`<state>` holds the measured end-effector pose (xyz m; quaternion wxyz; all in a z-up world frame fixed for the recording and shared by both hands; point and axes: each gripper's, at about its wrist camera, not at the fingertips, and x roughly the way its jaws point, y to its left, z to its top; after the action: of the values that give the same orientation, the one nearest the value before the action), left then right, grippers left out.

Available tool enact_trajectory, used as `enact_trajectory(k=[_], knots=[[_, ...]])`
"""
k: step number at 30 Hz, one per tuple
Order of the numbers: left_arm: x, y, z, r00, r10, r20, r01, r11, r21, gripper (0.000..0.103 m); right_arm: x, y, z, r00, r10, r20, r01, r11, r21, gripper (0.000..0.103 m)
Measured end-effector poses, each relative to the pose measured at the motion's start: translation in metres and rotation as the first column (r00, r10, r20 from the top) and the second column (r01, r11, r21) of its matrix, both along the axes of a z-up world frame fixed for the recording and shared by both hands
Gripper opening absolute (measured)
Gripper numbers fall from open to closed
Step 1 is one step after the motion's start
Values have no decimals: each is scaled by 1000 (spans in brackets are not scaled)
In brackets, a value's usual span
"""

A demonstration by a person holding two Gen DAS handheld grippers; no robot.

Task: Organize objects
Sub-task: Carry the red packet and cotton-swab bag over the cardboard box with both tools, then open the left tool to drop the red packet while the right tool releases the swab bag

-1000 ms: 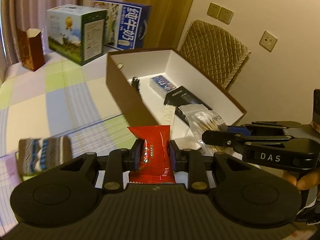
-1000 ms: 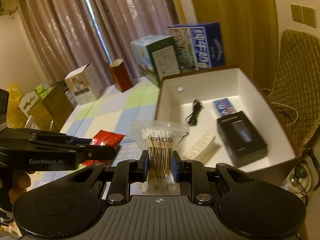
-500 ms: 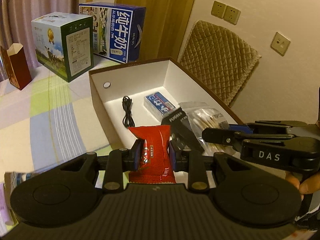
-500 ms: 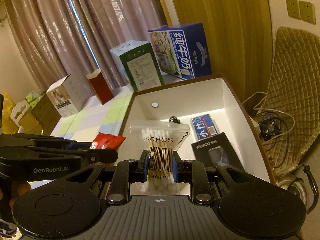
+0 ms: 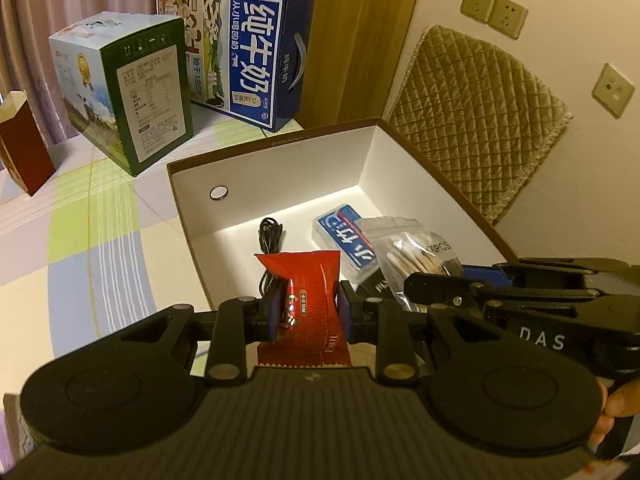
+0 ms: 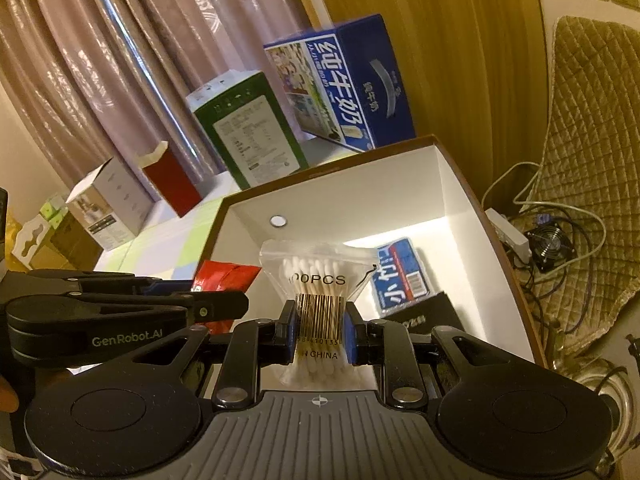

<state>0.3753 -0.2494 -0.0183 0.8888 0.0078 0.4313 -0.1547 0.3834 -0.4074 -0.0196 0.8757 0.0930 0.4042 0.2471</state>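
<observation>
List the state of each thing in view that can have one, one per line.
left gripper: shut on red snack packet, held over the box
right gripper: shut on cotton swab bag, held over the box
cotton swab bag: sealed
white box: open, no lid on
black cable: coiled, lying in the box
blue packet: lying flat in the box

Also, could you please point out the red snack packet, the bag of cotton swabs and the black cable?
red snack packet (image 5: 310, 304), left wrist view, middle of wrapper.
bag of cotton swabs (image 6: 319, 280), right wrist view, printed front.
black cable (image 5: 270, 236), left wrist view, coiled top.
</observation>
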Motion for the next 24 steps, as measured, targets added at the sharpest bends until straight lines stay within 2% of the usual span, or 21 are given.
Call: enact_trajectory(k=[17,24], knots=[[61,-6,-29,999,10,-39,-8,998,63,24,49,10,-24,998,-17,-57,18,1000,20,20],[68,-2,-32,999,23,-39,-19,997,80,32,58,15,-28,999,-14,-46,15,1000,21,22]])
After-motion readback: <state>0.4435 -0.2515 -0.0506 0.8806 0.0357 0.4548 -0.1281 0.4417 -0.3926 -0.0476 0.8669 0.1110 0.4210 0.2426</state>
